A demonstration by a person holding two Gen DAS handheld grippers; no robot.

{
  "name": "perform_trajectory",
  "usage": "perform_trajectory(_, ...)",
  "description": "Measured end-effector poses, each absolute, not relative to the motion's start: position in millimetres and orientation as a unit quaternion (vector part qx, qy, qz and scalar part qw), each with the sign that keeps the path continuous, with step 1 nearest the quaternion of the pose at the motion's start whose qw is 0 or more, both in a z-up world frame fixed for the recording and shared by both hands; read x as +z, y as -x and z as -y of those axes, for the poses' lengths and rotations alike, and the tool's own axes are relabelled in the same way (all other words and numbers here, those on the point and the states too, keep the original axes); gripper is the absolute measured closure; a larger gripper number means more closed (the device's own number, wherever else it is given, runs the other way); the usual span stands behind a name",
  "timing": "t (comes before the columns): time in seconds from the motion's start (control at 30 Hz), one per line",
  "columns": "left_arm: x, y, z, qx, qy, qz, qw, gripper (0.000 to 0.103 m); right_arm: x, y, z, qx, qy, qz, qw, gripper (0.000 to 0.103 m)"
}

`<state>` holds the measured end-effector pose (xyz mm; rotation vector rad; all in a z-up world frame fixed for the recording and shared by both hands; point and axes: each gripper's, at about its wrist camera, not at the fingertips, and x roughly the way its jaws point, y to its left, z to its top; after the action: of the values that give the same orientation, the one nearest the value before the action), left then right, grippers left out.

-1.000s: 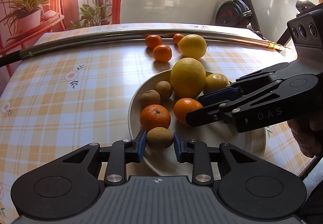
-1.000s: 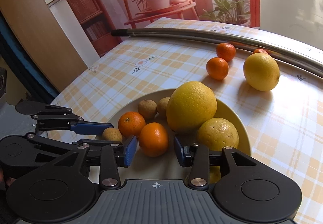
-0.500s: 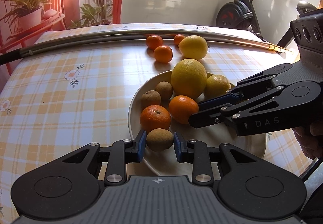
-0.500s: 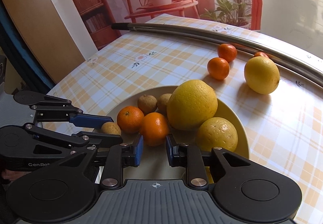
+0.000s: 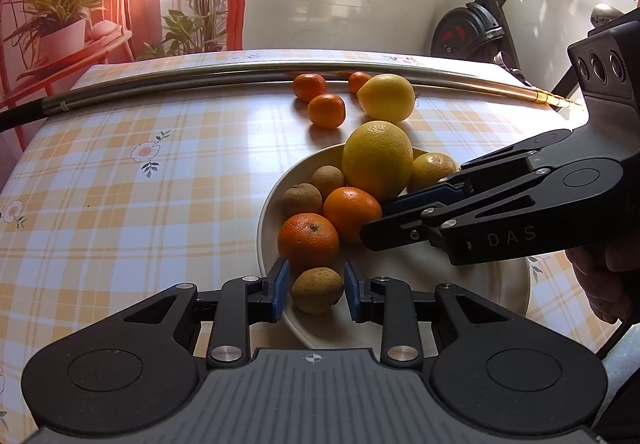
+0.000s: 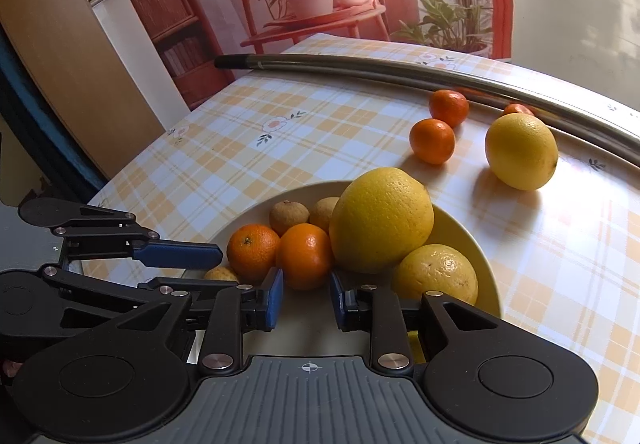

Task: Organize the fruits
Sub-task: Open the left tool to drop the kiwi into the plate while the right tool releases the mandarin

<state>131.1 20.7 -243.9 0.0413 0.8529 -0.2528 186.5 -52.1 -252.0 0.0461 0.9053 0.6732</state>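
Note:
A cream plate [image 5: 472,284] holds a large yellow citrus [image 5: 378,158], a smaller yellow one [image 5: 432,170], two mandarins and three small brown fruits. My left gripper [image 5: 316,284] is open. One brown fruit [image 5: 317,296] lies on the plate's near rim between its blue pads, with a thin gap on the left side. My right gripper [image 6: 306,294] is partly open and holds nothing. Its tips sit at the near side of a mandarin [image 6: 305,256], which rests on the plate against the second mandarin [image 6: 253,250].
On the checked tablecloth behind the plate lie a yellow citrus [image 5: 386,96] and three mandarins, the nearest [image 5: 328,110] close to the plate. A long metal pole [image 5: 240,72] crosses the far side of the table. A person's hand [image 5: 600,284] holds the right gripper.
The right gripper narrowed its jaws and drew back off the mandarin that was between its fingers. The brown fruit sank slightly between the left pads.

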Motion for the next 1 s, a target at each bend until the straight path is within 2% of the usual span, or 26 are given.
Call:
perform_trajectory(0.3,-232,-126,-25,-0.108,-0.004,-0.389,0.915,0.071,-239,-166,76,0.293,-0.047,-0.395,0.869,0.074)
perform_trajectory(0.4,-227,-125,-26,-0.102,0.005,-0.378,0.920,0.063,-234,-158,88,0.267,-0.054,-0.374,0.887,0.074)
perform_trajectory(0.5,-223,-125,-25,-0.100,0.004,-0.371,0.923,0.062,-232,-151,96,0.249,-0.052,-0.354,0.900,0.073)
perform_trajectory(0.53,-222,-125,-25,-0.099,0.004,-0.371,0.923,0.059,-231,-150,98,0.244,-0.050,-0.350,0.903,0.072)
perform_trajectory(0.67,-220,-125,-24,-0.094,0.006,-0.363,0.927,0.037,-226,-143,105,0.228,-0.047,-0.328,0.916,0.071)
perform_trajectory(0.83,-215,-127,-24,-0.088,0.010,-0.353,0.931,0.017,-220,-142,109,0.213,-0.051,-0.313,0.924,0.070)
perform_trajectory(0.9,-213,-129,-26,-0.088,0.016,-0.348,0.933,0.013,-218,-143,110,0.206,-0.050,-0.308,0.927,0.067)
perform_trajectory(0.97,-212,-131,-27,-0.091,0.021,-0.348,0.933,0.009,-217,-143,112,0.197,-0.049,-0.303,0.931,0.056)
perform_trajectory(1.0,-212,-132,-28,-0.093,0.023,-0.350,0.932,0.008,-216,-142,113,0.193,-0.048,-0.299,0.933,0.055)
